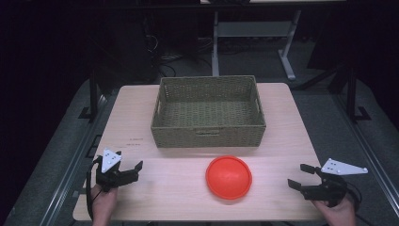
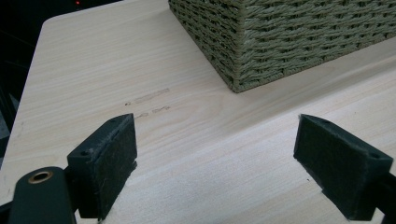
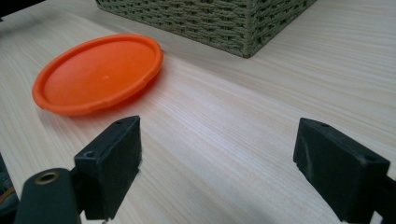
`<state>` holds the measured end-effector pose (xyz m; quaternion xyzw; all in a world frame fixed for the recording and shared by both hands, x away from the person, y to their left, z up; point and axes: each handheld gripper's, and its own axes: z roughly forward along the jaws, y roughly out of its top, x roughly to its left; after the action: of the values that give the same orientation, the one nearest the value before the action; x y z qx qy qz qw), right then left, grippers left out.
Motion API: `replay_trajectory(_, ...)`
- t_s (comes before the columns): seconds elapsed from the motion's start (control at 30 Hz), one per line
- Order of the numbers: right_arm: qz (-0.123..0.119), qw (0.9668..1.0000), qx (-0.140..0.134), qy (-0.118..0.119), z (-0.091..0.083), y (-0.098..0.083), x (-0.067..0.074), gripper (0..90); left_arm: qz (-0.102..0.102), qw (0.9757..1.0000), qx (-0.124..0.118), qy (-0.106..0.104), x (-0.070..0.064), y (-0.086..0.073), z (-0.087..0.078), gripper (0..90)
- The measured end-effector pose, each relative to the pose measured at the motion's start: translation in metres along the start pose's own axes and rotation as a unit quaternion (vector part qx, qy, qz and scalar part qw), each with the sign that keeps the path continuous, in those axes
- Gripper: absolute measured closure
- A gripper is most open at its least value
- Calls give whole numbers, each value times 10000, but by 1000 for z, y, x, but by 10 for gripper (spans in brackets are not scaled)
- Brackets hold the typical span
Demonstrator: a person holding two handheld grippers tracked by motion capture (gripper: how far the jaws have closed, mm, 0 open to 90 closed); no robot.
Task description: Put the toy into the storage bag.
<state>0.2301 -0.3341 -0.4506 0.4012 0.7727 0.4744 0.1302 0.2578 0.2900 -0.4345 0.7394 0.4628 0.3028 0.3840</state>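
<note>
Both tongs, left tongs (image 1: 131,169) and right tongs (image 1: 299,175), gape wide, holding nothing; orange plate (image 1: 228,177) lies upside-down on the worktop (image 1: 282,122) near the woven basket (image 1: 207,134), whose inside holds nothing.

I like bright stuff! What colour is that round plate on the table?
The plate is plain orange, clearest in the right gripper view.

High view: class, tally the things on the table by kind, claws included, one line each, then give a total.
Woven basket: 1
Orange plate: 1
Claws, left claw and right claw, both open and holding nothing: 2
Total: 4
</note>
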Motion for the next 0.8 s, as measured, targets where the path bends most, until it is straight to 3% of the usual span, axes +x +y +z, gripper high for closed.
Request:
replay_trajectory(0.47,-88,9999,127,76,7,16,5,149,28,10000,-33,-68,-1,-1,0,128)
replay_trajectory(0.53,-152,9993,348,41,15,23,6,152,37,9999,-48,-103,-2,0,1,128)
replay_trajectory(0.6,-157,9992,365,52,17,24,7,152,34,9999,-54,-114,-3,0,1,128)
replay_trajectory(0.8,-212,9977,548,324,32,32,14,151,83,9999,-20,-108,-3,0,1,128)
